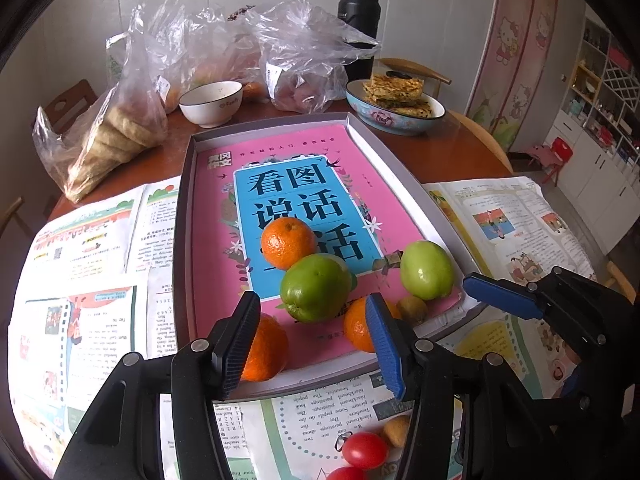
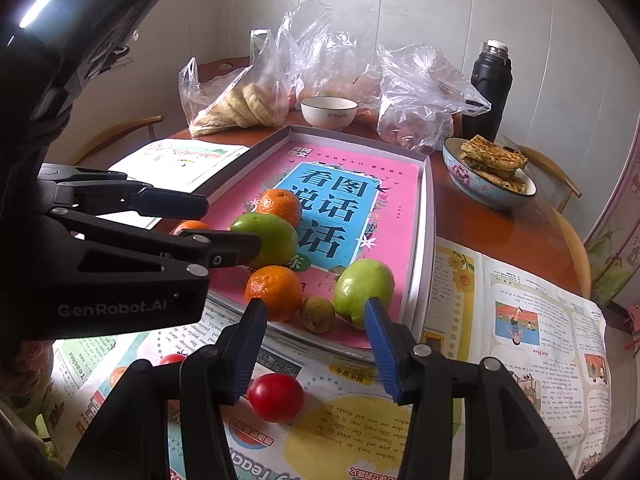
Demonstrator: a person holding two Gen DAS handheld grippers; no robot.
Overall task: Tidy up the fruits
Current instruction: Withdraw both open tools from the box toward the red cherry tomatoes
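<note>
A grey tray (image 1: 182, 220) lined with a pink book holds three oranges, two green fruits and a small brown fruit. My left gripper (image 1: 314, 344) is open over the tray's near edge. One green fruit (image 1: 316, 288) lies just ahead of its gap, with oranges (image 1: 266, 354) (image 1: 356, 330) behind each finger and nothing pressed. My right gripper (image 2: 316, 344) is open too. The brown fruit (image 2: 317, 314) sits ahead between its fingers without touching them, and the other green fruit (image 2: 362, 290) lies by the right finger. A red tomato (image 2: 276, 396) rests on the paper below.
Printed sheets (image 2: 520, 320) cover the table around the tray. At the back stand plastic bags of food (image 1: 108, 136), a white bowl (image 1: 212, 102), a dish of flatbread (image 1: 394, 106) and a black flask (image 1: 358, 12). More tomatoes (image 1: 364, 450) lie near the front edge.
</note>
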